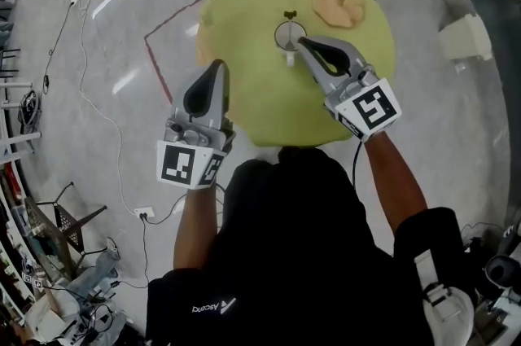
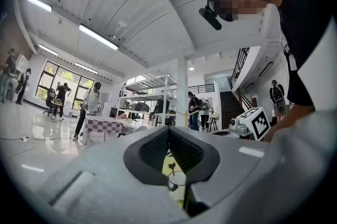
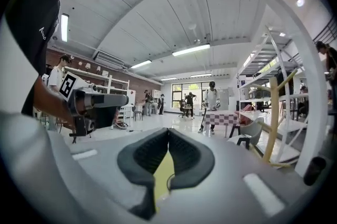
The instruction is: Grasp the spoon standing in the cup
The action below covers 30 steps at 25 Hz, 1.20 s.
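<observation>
**Open the right claw before going for the spoon**

The spoon (image 1: 289,15) stands upright in the cup (image 1: 290,36), near the middle of the round yellow-green surface (image 1: 269,108). The right claw (image 1: 303,41) sits just beside the cup on the person's side, its jaws pressed together and empty. The left claw (image 1: 220,63) hangs well apart from the cup, toward the person's left, and is also closed on nothing.

I judge the right claw should first spread its jaws, then rise above the cup's rim and pinch the handle without tipping the cup.

Only the head view shows both claws in relation to the cup. The left gripper view frames cup and spoon beneath its meeting jaws. The right gripper view shows mostly yellow-green surface there.
</observation>
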Each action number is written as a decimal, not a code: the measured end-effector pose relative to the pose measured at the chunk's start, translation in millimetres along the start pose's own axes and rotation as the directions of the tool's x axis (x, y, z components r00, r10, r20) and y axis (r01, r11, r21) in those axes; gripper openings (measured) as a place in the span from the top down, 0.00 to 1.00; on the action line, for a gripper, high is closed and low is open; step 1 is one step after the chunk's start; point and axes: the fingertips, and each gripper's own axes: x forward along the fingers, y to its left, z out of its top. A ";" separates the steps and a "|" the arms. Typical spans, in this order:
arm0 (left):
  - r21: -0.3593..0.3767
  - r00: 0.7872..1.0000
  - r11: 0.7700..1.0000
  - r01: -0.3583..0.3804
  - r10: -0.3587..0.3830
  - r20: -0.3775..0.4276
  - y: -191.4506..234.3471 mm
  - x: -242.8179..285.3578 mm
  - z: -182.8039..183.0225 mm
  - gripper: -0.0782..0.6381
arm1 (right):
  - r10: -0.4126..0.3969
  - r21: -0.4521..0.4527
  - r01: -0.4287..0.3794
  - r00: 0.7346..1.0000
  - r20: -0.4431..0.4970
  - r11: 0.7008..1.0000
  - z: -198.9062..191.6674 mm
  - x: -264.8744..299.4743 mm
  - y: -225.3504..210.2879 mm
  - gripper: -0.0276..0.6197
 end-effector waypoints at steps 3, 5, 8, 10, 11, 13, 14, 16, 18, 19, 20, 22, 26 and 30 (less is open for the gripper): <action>-0.009 1.000 1.000 0.006 -0.006 -0.009 14.7 23.7 -7.1 0.88 | 0.002 0.005 -0.001 0.999 -0.052 1.000 -19.3 23.4 -26.8 0.89; -0.012 1.000 1.000 0.019 -0.019 -0.018 21.4 34.2 -10.2 0.88 | 0.002 0.010 -0.001 0.995 -0.096 1.000 -31.7 37.0 -42.0 0.85; -0.019 0.998 0.999 0.047 -0.047 -0.031 25.8 45.7 -15.6 0.88 | 0.026 0.040 -0.019 0.984 -0.176 0.999 -56.0 54.0 -60.9 0.75; -0.030 0.997 0.997 0.065 -0.066 -0.048 25.8 52.6 -21.2 0.88 | 0.064 0.084 -0.046 0.972 -0.227 0.995 -74.8 63.1 -70.6 0.70; -0.034 0.995 0.997 0.072 -0.074 -0.059 25.7 54.9 -24.2 0.88 | 0.085 0.105 -0.061 0.964 -0.250 0.993 -83.7 67.1 -73.8 0.69; -0.040 0.993 0.996 0.084 -0.087 -0.081 26.5 57.0 -29.7 0.88 | 0.128 0.142 -0.089 0.947 -0.294 0.986 -100.3 74.9 -77.6 0.67; -0.041 0.992 0.995 0.089 -0.093 -0.087 27.4 57.3 -31.4 0.88 | 0.149 0.160 -0.102 0.938 -0.313 0.982 -107.7 78.7 -78.5 0.67; -0.044 0.990 0.994 0.097 -0.101 -0.097 28.9 56.8 -33.9 0.88 | 0.187 0.193 -0.126 0.920 -0.344 0.973 -120.0 84.3 -79.0 0.67; -0.047 0.988 0.994 0.102 -0.107 -0.110 29.8 54.1 -36.7 0.88 | 0.208 0.213 -0.137 0.910 -0.359 0.967 -128.3 87.4 -79.3 0.67; -0.049 0.987 0.993 0.104 -0.109 -0.114 30.5 52.5 -37.5 0.88 | 0.211 0.217 -0.139 0.908 -0.361 0.966 -131.5 89.0 -79.8 0.67; -0.050 0.987 0.993 0.105 -0.110 -0.115 32.0 50.9 -38.0 0.88 | 0.214 0.219 -0.140 0.908 -0.361 0.966 -134.2 91.0 -80.1 0.68; -0.051 0.987 0.994 0.098 -0.104 -0.121 38.6 45.1 -38.5 0.88 | 0.219 0.219 -0.146 0.905 -0.363 0.965 -136.2 96.0 -78.0 0.72; -0.048 0.988 0.995 0.085 -0.090 -0.123 50.3 27.7 -29.0 0.88 | 0.218 0.186 -0.159 0.907 -0.361 0.970 -123.9 99.1 -61.7 0.86; -0.037 0.987 0.995 0.088 -0.092 -0.130 50.6 26.2 -37.3 0.88 | 0.183 0.142 -0.141 0.921 -0.344 0.980 -123.8 96.7 -60.3 0.88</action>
